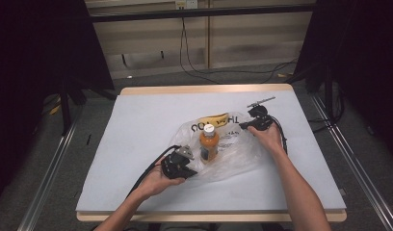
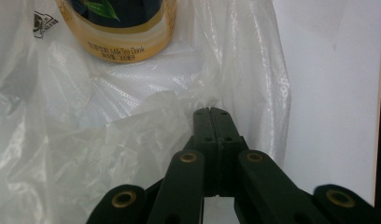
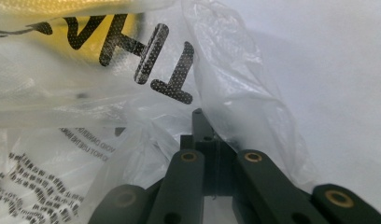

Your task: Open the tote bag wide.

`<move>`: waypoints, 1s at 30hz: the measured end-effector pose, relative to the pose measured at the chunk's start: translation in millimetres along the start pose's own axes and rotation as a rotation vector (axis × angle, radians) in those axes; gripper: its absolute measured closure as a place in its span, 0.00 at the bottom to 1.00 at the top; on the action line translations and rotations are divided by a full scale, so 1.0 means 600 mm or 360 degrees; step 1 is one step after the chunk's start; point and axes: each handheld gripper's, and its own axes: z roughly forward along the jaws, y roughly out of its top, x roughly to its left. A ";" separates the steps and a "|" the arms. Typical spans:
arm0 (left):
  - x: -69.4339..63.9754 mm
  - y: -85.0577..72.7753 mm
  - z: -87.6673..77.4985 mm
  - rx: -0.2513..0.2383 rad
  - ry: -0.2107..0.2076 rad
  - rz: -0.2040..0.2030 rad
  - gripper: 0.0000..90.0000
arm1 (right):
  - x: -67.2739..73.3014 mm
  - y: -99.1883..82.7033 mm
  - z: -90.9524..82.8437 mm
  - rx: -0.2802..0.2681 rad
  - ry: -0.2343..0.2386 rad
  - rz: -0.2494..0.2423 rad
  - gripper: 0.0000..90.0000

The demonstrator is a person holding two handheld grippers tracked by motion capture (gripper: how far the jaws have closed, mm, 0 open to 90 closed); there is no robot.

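**Bagging the Bottle: Bag Held at Both Edges**

The left gripper (image 1: 185, 161) is pinching the near edge of the bag (image 1: 235, 154), its fingers (image 2: 212, 122) closed on the film. The bottle (image 1: 209, 143) is standing upright amid the bag, mid-counter (image 1: 137, 125). Beyond it, the right gripper (image 1: 250, 124) is clamping the far edge. Judged step: opening the mouth. Next, both grips likely need lifting apart without tipping the bottle.

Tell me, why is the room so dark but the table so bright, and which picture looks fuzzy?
High view: light falls on the white table, the surroundings stay dark. Left gripper view: the plastic bag shines, the bottle label is readable. Right gripper view: the bag's near print is blurred and the jaws soft.
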 end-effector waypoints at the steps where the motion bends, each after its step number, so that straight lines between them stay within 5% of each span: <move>1: 0.001 0.001 -0.001 0.0014 -0.0001 -0.0002 1.00 | 0.002 0.001 0.000 0.0004 -0.0010 -0.0002 1.00; 6: 0.011 0.009 -0.020 -0.0087 -0.0030 -0.0019 1.00 | 0.015 -0.003 -0.009 -0.0035 0.0069 -0.0048 1.00; 11: 0.014 0.022 -0.053 -0.0271 -0.0002 -0.0074 1.00 | 0.034 0.005 -0.052 -0.0144 0.0112 -0.0106 1.00; 19: 0.034 0.050 -0.106 -0.0395 0.0082 -0.0104 1.00 | 0.065 0.016 -0.112 -0.0299 0.0143 -0.0151 1.00; 25: 0.096 0.073 -0.087 -0.0385 0.0165 -0.0253 1.00 | 0.083 0.012 -0.117 -0.0310 0.0242 -0.0178 1.00; 30: 0.137 0.075 -0.060 -0.0396 0.0193 -0.0369 1.00 | 0.126 -0.012 -0.099 -0.0230 0.0364 -0.0266 1.00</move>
